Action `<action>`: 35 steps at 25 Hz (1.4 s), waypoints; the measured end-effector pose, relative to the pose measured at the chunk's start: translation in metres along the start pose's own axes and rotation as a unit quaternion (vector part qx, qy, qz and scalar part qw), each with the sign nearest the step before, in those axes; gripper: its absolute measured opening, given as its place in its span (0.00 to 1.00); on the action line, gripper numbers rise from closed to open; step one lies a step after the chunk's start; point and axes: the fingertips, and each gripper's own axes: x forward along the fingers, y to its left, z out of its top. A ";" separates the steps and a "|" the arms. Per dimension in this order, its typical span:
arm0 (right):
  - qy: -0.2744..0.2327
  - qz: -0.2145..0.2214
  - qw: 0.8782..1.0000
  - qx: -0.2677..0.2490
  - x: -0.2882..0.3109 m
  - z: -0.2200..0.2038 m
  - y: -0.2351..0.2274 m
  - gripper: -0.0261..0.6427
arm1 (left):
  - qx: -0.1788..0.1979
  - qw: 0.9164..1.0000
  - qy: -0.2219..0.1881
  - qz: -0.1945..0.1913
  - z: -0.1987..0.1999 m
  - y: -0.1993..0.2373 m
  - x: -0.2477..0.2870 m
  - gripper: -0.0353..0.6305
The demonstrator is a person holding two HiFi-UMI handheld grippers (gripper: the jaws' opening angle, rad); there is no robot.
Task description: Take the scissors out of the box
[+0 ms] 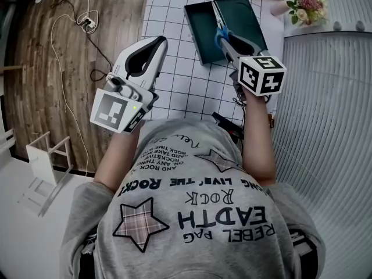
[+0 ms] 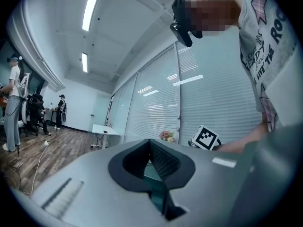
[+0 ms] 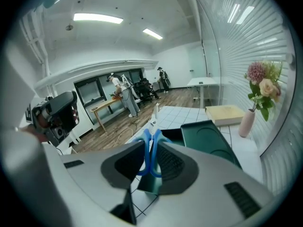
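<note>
Well into the job, by the look of it. Holding the scissors (image 3: 147,151) by the blue handle loops in the right tool (image 3: 150,148), jaws pressed against the loops from both sides. Hovering over the open dark green box (image 3: 210,143), near where its two halves meet, on the white gridded table (image 1: 174,16). Cannot tell from either view whether fully clear of the box or only just lifted; probably raised, judging by the bit of box and table visible beneath the handles. Left to do, as a guess: carry clear of the box and set down on bare table.

Pointing away from the right tool, handles nearest its camera, pale blades apparently running on ahead toward the far end of the table; hard to make out against the floor behind, so said with caution. Long axis roughly in line with the tool's own reach, loops standing on edge, side by side between the pads.

Nothing in the left tool (image 2: 150,145): jaws drawn together, raised off to the left of the box, apart from it.
</note>
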 end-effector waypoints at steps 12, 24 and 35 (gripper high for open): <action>-0.036 -0.001 0.999 -0.021 -0.035 0.013 0.011 0.18 | 0.017 1.000 -0.011 -0.006 0.017 -0.009 -0.001 0.06; -0.102 -0.009 0.993 -0.052 -0.080 0.043 0.021 0.18 | 0.031 0.999 -0.017 -0.005 0.027 -0.017 -0.009 0.06; -0.186 -0.015 0.980 -0.068 -0.132 0.069 0.036 0.18 | 0.037 0.999 -0.022 -0.005 0.041 -0.013 -0.011 0.06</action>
